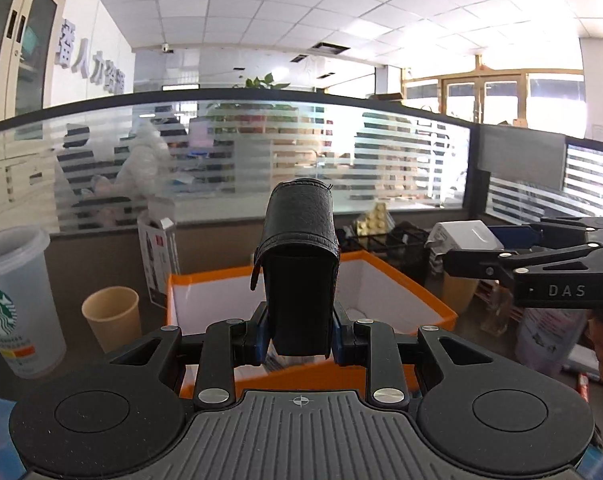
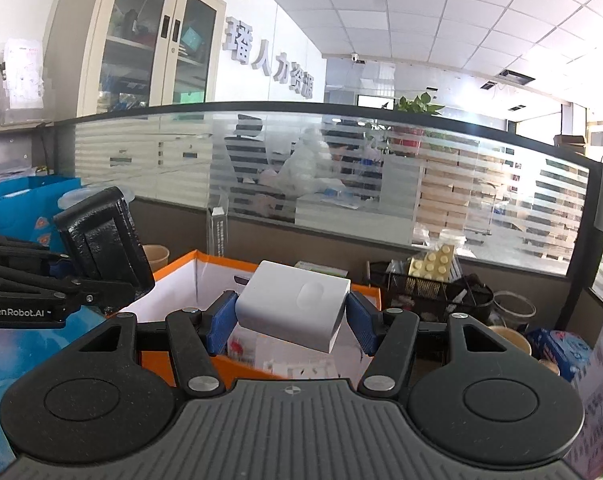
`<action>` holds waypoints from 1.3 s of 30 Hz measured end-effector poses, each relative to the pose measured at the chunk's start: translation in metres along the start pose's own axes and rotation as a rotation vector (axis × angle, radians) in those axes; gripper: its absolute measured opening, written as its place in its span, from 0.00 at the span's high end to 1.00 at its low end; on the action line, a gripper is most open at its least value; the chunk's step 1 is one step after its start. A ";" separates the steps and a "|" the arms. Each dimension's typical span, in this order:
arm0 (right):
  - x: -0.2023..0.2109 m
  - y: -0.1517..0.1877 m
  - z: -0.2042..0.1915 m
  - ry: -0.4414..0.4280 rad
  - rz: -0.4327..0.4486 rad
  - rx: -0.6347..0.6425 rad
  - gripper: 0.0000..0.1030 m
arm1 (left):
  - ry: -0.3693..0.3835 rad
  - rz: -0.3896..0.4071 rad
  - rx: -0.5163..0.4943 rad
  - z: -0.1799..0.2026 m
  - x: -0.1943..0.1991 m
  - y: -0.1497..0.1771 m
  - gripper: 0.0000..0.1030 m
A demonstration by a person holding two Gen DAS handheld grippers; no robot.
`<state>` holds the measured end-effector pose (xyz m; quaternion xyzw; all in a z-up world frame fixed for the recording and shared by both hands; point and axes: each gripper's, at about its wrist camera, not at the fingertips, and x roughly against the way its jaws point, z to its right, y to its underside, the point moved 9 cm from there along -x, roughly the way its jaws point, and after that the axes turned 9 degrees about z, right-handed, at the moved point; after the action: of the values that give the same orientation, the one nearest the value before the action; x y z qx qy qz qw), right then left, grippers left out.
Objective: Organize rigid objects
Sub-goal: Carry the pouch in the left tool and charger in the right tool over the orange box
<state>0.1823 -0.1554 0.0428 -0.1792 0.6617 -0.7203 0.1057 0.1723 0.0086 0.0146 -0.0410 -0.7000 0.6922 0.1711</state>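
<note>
Left gripper (image 1: pixel 299 338) fingers clamp black pouch (image 1: pixel 299 264); right gripper (image 2: pixel 291 322) fingers clamp white box (image 2: pixel 291 304).

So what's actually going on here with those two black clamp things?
A person is tidying desk items with two handheld grippers. The left gripper is shut on a black leather case, held upright. The right gripper is shut on a white box, clamped between its blue fingers. Both items hang in the air over an open orange box with a white inside. Neither has been set down in it yet.
</note>
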 end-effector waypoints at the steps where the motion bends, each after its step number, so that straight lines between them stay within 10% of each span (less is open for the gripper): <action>1: -0.003 -0.002 0.001 0.000 0.000 -0.003 0.45 | -0.004 0.001 0.002 -0.003 -0.003 -0.002 0.74; 39: -0.129 0.082 0.015 0.002 -0.292 -0.024 0.45 | -0.024 -0.288 0.114 -0.045 -0.123 0.073 0.74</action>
<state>0.2990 -0.1272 -0.0527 -0.2741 0.6373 -0.7202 -0.0027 0.2880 0.0176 -0.0804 0.0780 -0.6602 0.6995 0.2621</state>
